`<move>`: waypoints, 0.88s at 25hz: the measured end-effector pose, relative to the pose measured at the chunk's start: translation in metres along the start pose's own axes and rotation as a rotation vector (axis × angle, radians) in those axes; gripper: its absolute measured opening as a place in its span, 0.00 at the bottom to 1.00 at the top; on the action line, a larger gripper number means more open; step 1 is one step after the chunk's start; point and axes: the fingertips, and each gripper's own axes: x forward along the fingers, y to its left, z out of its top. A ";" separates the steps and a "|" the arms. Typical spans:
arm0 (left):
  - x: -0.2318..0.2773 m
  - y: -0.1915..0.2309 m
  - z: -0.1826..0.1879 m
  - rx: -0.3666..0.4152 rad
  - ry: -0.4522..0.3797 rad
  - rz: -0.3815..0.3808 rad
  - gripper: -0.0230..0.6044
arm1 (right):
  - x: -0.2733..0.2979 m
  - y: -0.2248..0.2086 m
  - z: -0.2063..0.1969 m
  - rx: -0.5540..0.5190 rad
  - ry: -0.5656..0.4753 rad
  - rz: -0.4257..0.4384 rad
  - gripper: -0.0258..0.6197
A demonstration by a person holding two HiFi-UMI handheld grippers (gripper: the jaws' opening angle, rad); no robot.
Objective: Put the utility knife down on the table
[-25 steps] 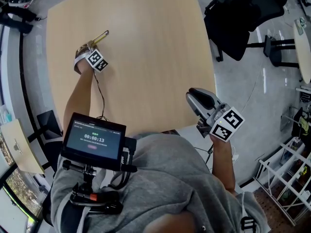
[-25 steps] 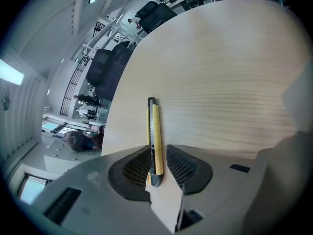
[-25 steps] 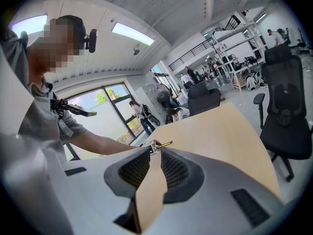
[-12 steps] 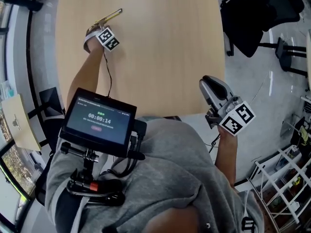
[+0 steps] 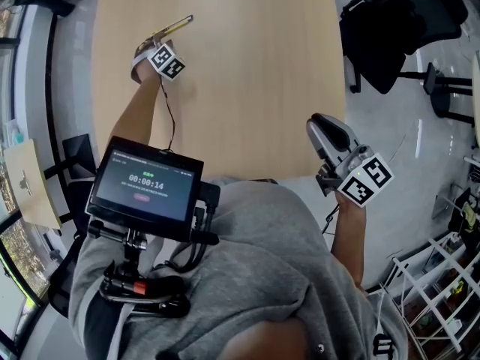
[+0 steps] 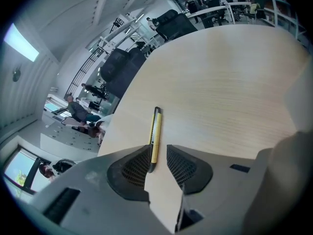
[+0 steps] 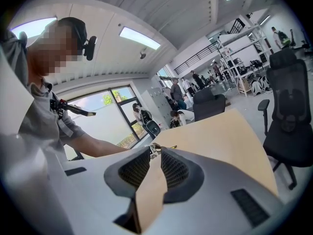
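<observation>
Utility knife (image 6: pixel 155 133), slim and yellow with a dark spine, lies with its butt end between the fingers of the left gripper (image 6: pixel 158 147) and its long axis running straight out ahead of them, so the far tip points away along the line of the fingers. It looks to be lying flat on the pale wooden bench (image 5: pixel 247 73), or a hair above it; I cannot be sure which from where the views stand. In the left gripper view the knife's butt sits against the finger on the left, while bare bench shows between the knife and the other finger. I judge the grip released, or at least slackened, rather than clenched on the handle. If that is right, the knife is already down, and what remains is to draw the left fingers straight back along the knife's own axis so neither pad drags it sideways. The risk is that the touching pad nudges the butt and swings the tip round. The right gripper (image 7: pixel 155 149) hangs well apart from all this, off the bench's near edge at the person's right. Its fingers stand a narrow gap apart with nothing between them. The left hand is plainly the nearer one and the only one concerned. I see no tray, box or other holder on the bench.
</observation>
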 end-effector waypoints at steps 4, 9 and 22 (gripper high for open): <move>-0.017 0.014 0.008 -0.047 -0.038 0.029 0.19 | -0.001 0.001 0.005 -0.016 -0.011 0.015 0.15; -0.100 0.036 0.014 -0.118 -0.129 0.115 0.19 | -0.033 0.048 0.006 -0.075 -0.058 0.048 0.15; -0.279 0.080 0.054 -0.516 -0.468 0.193 0.19 | -0.084 0.095 0.015 -0.187 -0.168 0.116 0.15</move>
